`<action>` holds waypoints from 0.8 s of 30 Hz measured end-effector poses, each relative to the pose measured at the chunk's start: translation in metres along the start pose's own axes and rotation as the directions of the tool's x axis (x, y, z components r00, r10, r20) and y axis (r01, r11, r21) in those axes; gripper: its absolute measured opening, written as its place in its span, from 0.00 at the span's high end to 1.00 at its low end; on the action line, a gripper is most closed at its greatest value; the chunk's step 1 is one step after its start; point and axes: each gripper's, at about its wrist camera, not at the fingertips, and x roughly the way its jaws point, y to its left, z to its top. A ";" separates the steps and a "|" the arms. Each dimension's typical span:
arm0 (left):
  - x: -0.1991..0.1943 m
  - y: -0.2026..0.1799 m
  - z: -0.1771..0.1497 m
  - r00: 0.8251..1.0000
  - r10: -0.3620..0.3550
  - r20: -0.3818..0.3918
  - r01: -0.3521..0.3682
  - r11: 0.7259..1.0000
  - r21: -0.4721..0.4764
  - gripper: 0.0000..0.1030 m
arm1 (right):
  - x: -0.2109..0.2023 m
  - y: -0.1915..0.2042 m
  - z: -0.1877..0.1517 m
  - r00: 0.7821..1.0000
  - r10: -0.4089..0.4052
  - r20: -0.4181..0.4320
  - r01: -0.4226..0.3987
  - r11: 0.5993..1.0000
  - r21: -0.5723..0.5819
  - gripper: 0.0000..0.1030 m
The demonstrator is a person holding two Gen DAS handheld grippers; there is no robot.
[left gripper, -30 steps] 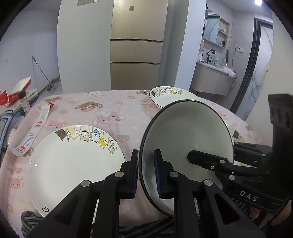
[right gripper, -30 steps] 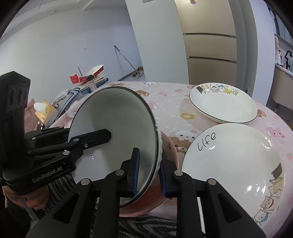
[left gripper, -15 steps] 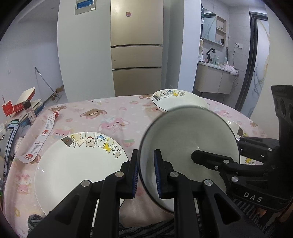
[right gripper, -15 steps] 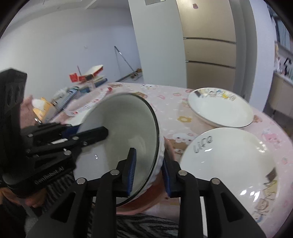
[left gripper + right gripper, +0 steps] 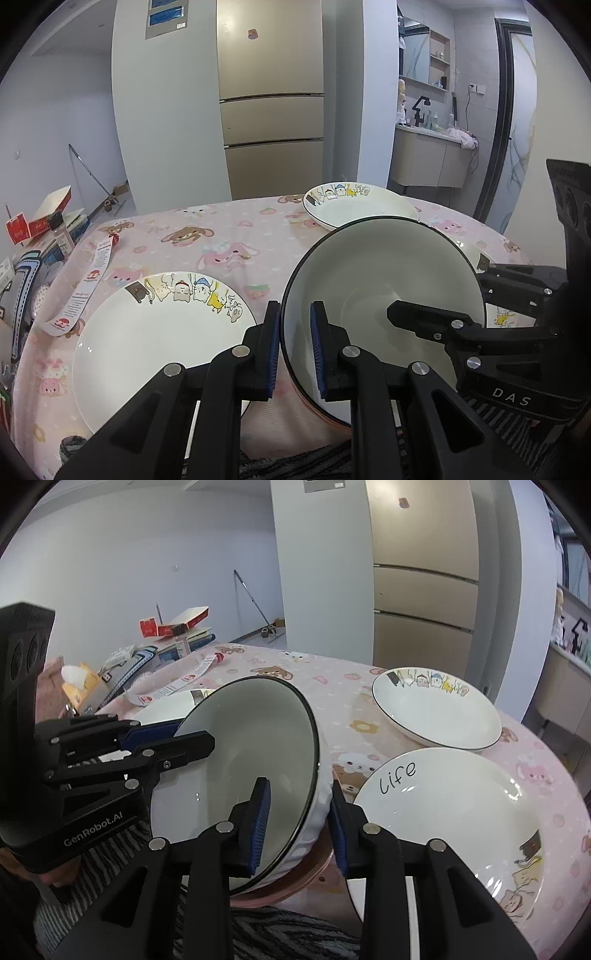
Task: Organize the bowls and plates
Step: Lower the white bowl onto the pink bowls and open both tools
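The white bowl (image 5: 243, 771) with the dark rim is the thing everything else is arranged around: it sits tilted at the near edge of the pink tablecloth (image 5: 229, 236), nested in a pink bowl (image 5: 295, 875) whose rim shows just beneath it, so the job in hand looks like stacking bowl into bowl. The left gripper (image 5: 293, 347) pinches the bowl's left rim, its blue pads close on either side of the wall, which steadies the tilt. The right gripper (image 5: 299, 823) straddles the opposite rim, one finger inside and one outside, but with visible slack, so it seems to have let go or to be about to. Left of the bowl lies a flat cartoon plate (image 5: 155, 339); right of it the "life" plate (image 5: 454, 812); beyond it a deep plate (image 5: 436, 712). These stay unstacked, likely sorted next.
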 end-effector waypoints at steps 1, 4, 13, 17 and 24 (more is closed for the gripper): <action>0.000 -0.001 0.000 1.000 0.001 0.001 -0.001 1.000 0.002 0.83 | -0.001 0.001 0.000 1.000 -0.005 0.000 0.005 1.000 -0.010 0.71; -0.001 -0.002 -0.001 1.000 0.000 0.000 0.000 1.000 0.006 0.83 | -0.003 0.002 -0.001 1.000 -0.014 0.001 0.014 1.000 -0.026 0.71; 0.003 -0.006 -0.003 1.000 0.003 -0.019 -0.003 1.000 0.017 0.83 | -0.003 0.018 -0.005 0.987 -0.159 0.023 0.160 0.972 -0.170 0.70; 0.003 -0.006 -0.003 1.000 0.001 -0.018 -0.001 1.000 0.015 0.83 | -0.004 0.016 -0.005 0.988 -0.150 0.022 0.151 0.975 -0.161 0.70; 0.001 -0.004 -0.002 1.000 -0.011 -0.010 0.011 1.000 -0.002 0.83 | -0.016 0.022 -0.003 0.984 -0.147 0.097 0.161 0.974 -0.157 0.17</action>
